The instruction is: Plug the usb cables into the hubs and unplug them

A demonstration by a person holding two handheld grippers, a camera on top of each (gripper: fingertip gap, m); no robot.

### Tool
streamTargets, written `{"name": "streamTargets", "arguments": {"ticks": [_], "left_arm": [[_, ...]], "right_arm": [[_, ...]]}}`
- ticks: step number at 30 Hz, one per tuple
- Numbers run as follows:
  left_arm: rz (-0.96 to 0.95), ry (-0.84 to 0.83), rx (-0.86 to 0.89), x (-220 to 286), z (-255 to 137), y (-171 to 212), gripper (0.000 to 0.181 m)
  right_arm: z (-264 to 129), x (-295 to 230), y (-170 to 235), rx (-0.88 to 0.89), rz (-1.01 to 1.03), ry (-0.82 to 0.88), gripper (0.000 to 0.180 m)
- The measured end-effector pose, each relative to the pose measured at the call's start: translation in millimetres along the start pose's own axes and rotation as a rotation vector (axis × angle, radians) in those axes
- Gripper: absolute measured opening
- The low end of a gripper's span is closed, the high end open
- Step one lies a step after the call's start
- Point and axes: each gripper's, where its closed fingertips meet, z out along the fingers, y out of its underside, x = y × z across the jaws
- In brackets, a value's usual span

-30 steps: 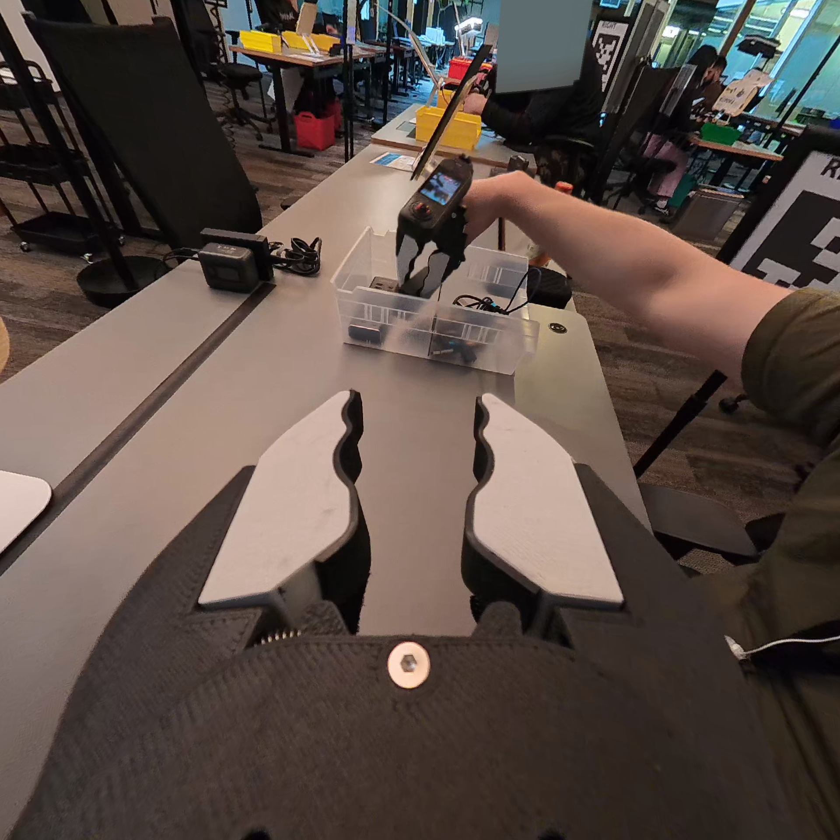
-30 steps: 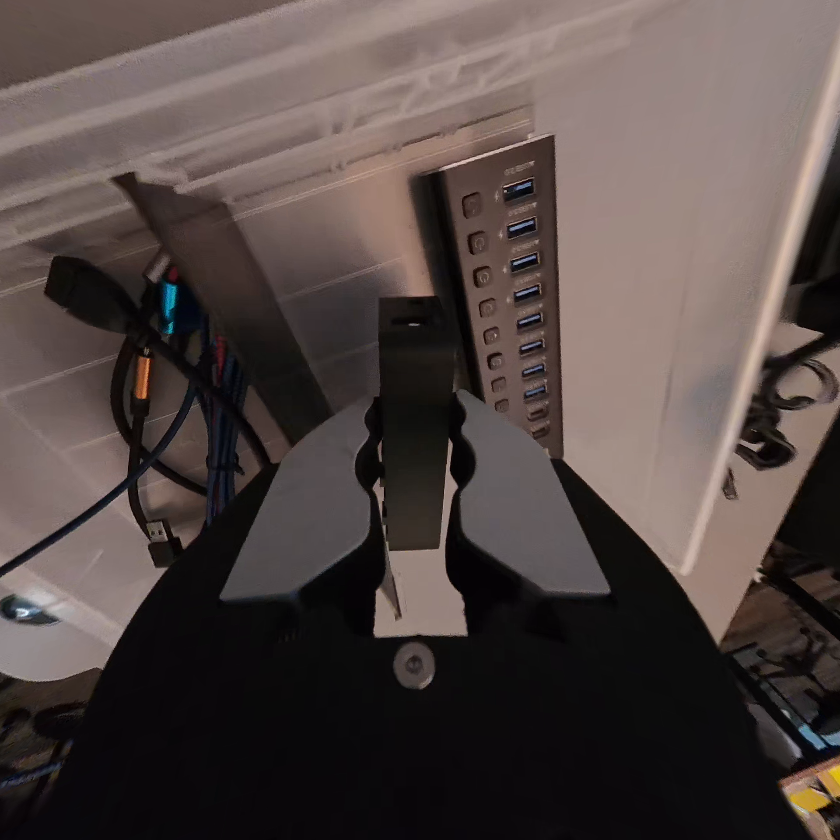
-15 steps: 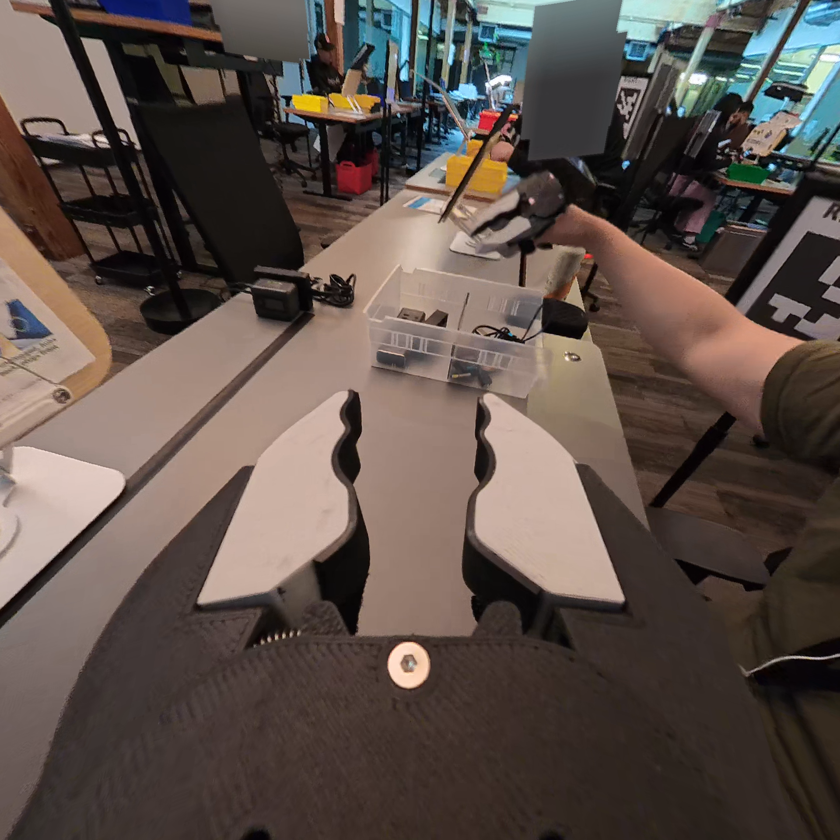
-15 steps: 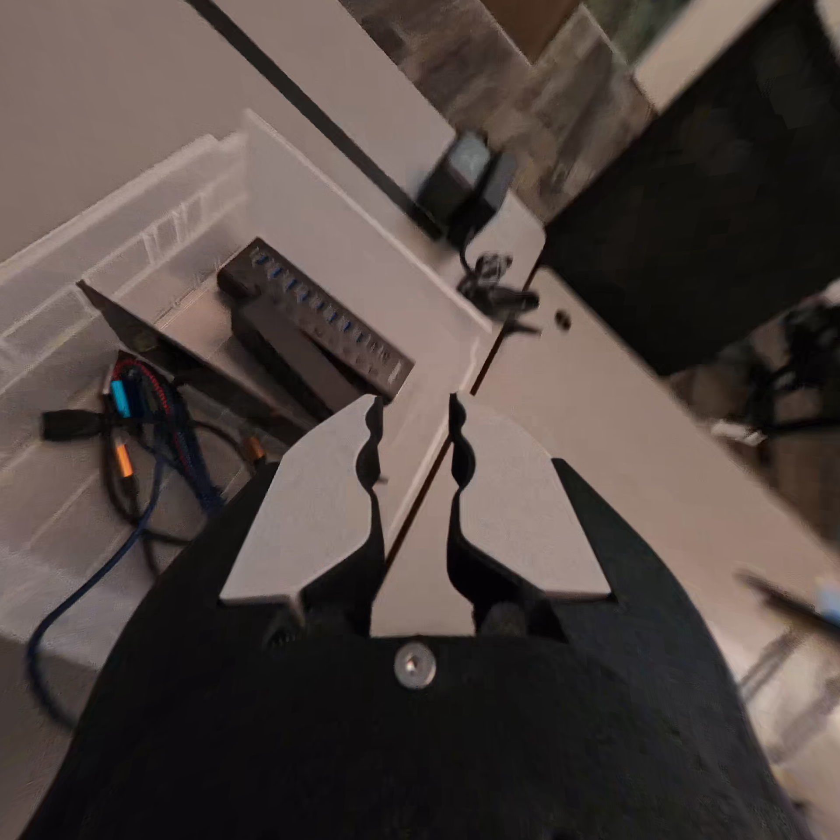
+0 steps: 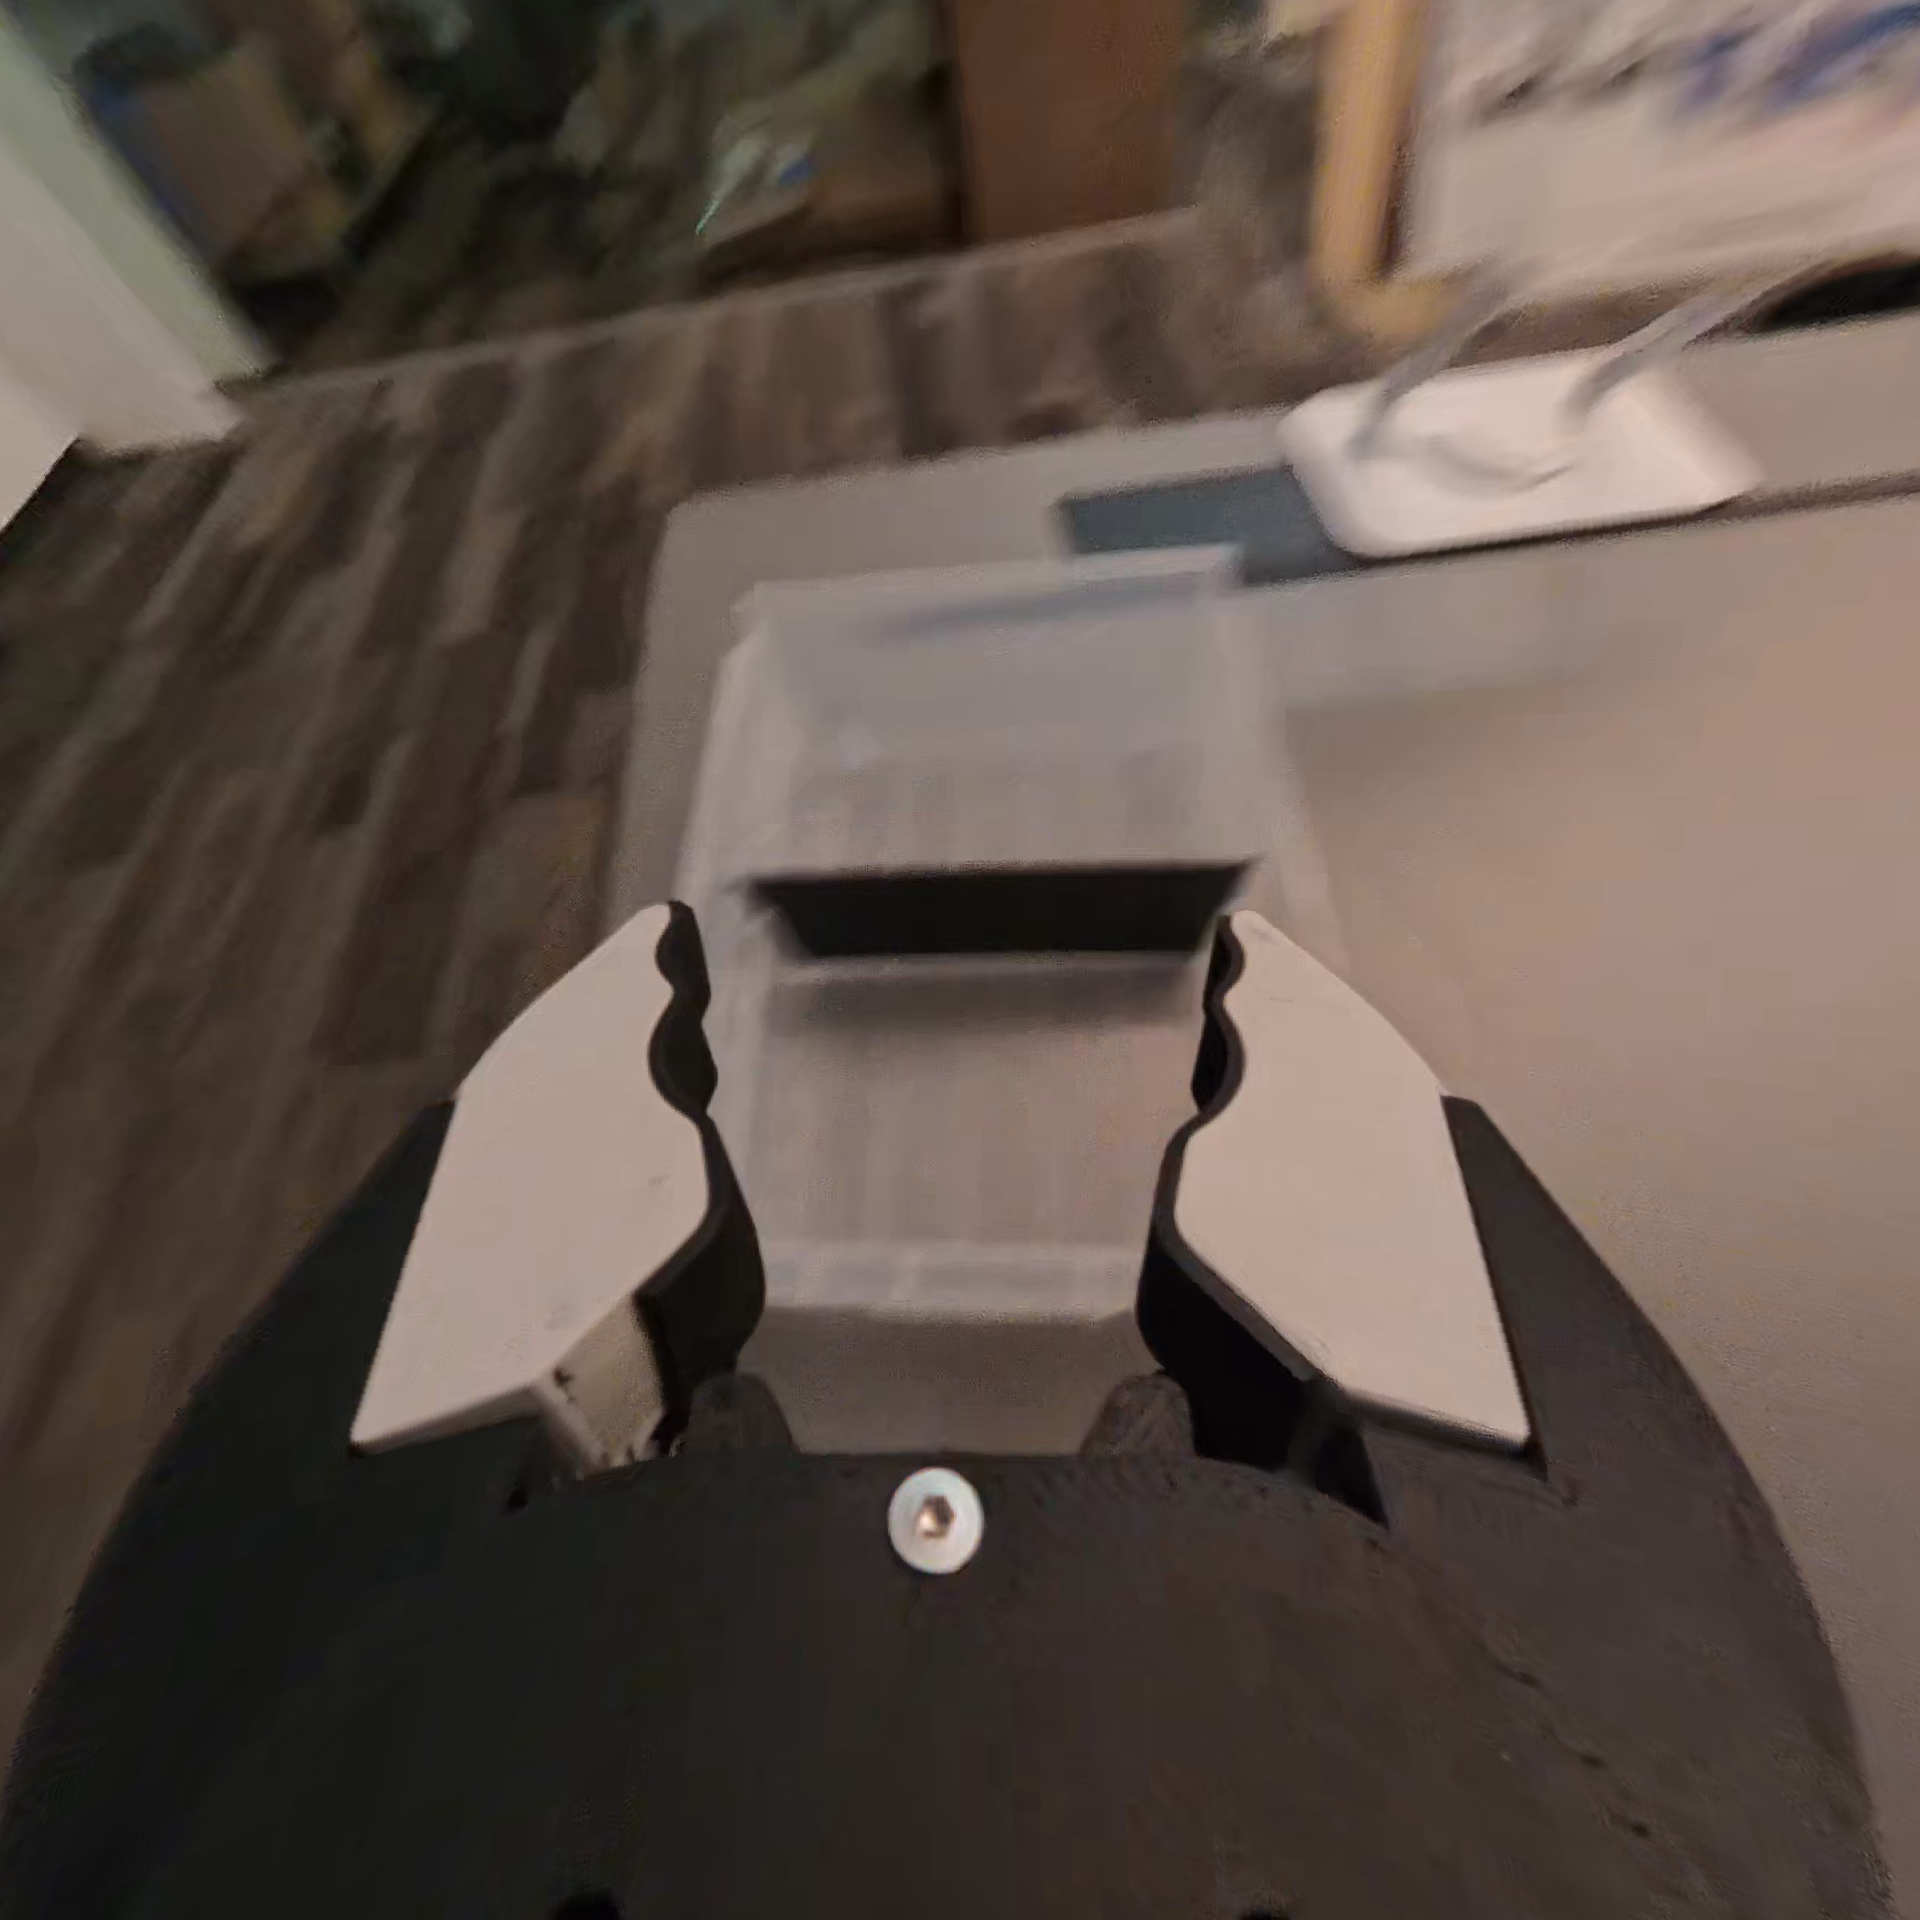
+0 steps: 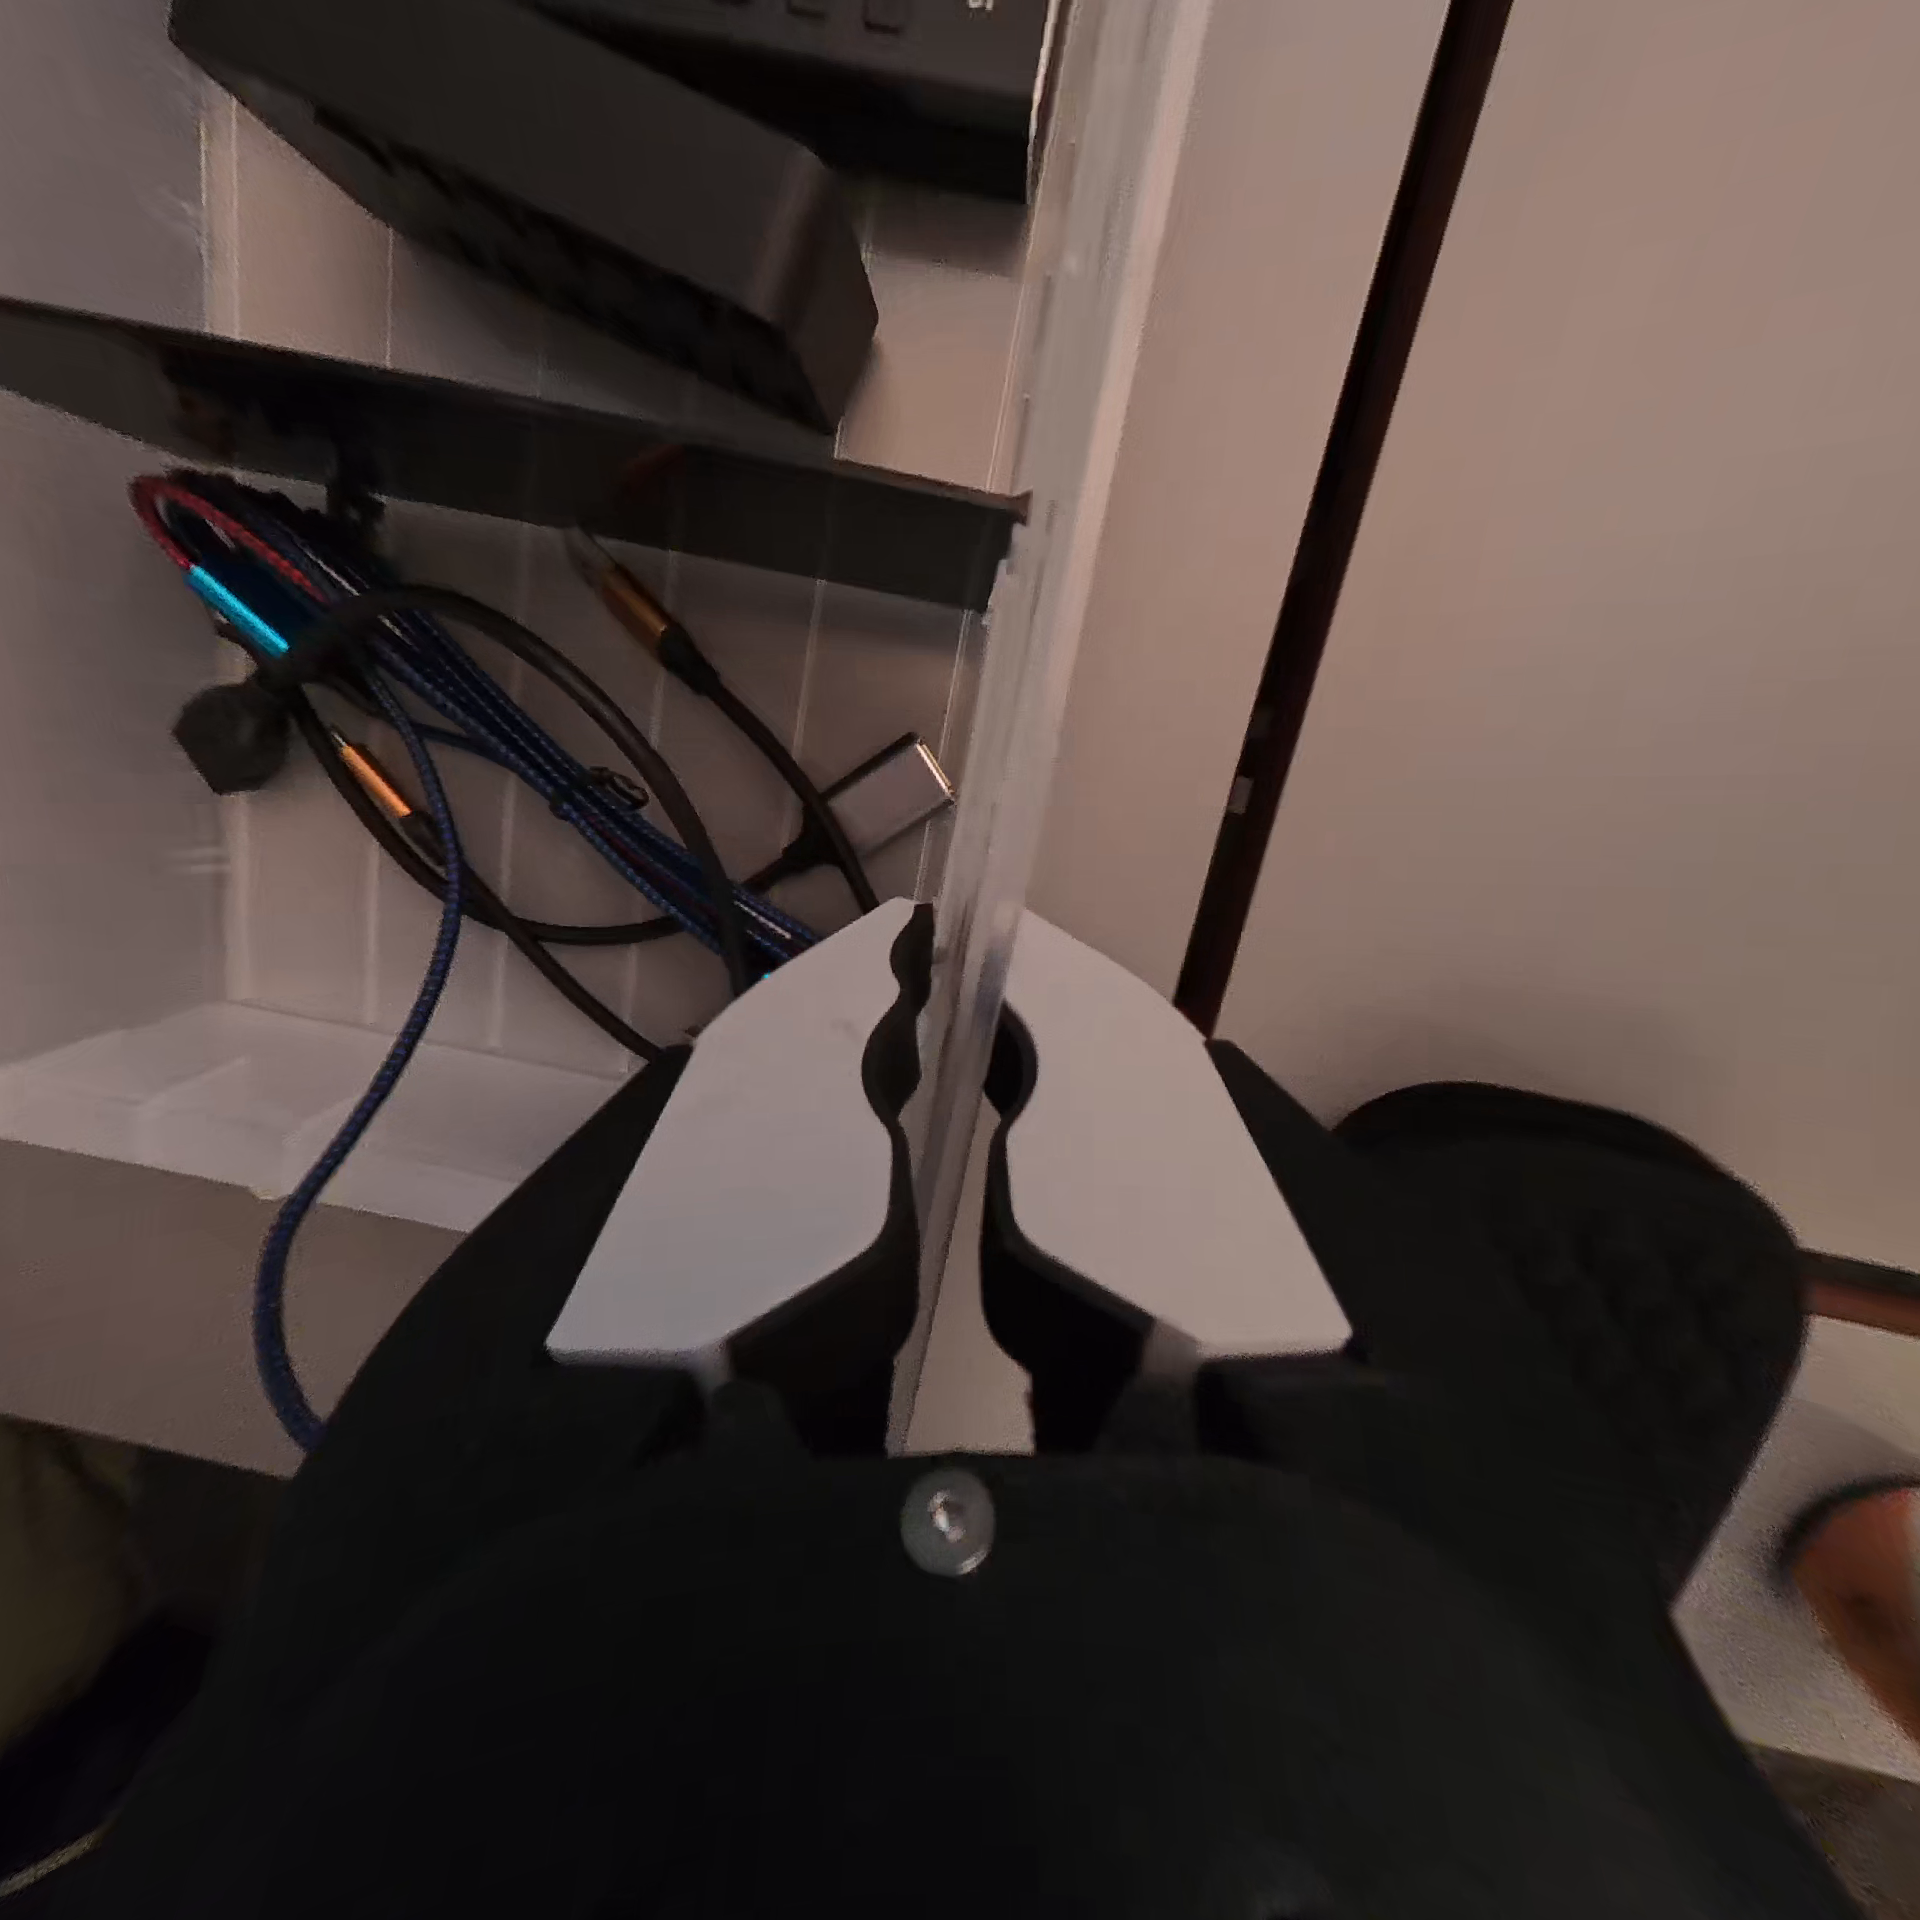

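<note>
**Right fingers closing on the bin wall, left fingers spread above a clear bin**

In the right wrist view I am pinching the right gripper (image 6: 951,997) on the side wall of the clear plastic divided bin (image 6: 1049,582); the thin wall is sitting between the nearly closed fingers. Left of that wall, a black divider (image 6: 520,468) is splitting the bin: a tangle of blue, black and red braided usb cables (image 6: 499,748) is lying in the nearer compartment, and a dark rectangular usb hub (image 6: 582,208) is lying tilted in the farther one.

In the blurred left wrist view I am holding the left gripper (image 5: 951,940) wide open and empty above a clear plastic bin (image 5: 987,707) standing on the grey table (image 5: 1558,935).
</note>
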Motion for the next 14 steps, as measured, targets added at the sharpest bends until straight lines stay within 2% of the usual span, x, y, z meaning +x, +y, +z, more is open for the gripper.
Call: {"name": "streamTargets", "arguments": {"ticks": [2,4,8,14], "left_arm": [[-0.028,-0.086,-0.09,-53.3,0.7,34.0,0.091],[-0.081,-0.063,-0.127,-79.7,9.4,61.5,0.091],[-0.252,0.136,-0.164,-84.1,41.9,102.9,0.089],[-0.294,0.272,-0.166,-75.7,77.7,119.5,0.072]], "right_arm": [[-0.3,-0.8,1.0,-0.003,0.001,-0.008,0.007],[-1.0,-3.4,3.3,-0.019,-0.004,-0.002,0.007],[-1.5,-17.4,7.3,-0.047,-0.001,-0.001,0.008],[-0.9,-36.6,9.1,-0.055,0.009,0.026,0.008]]}}
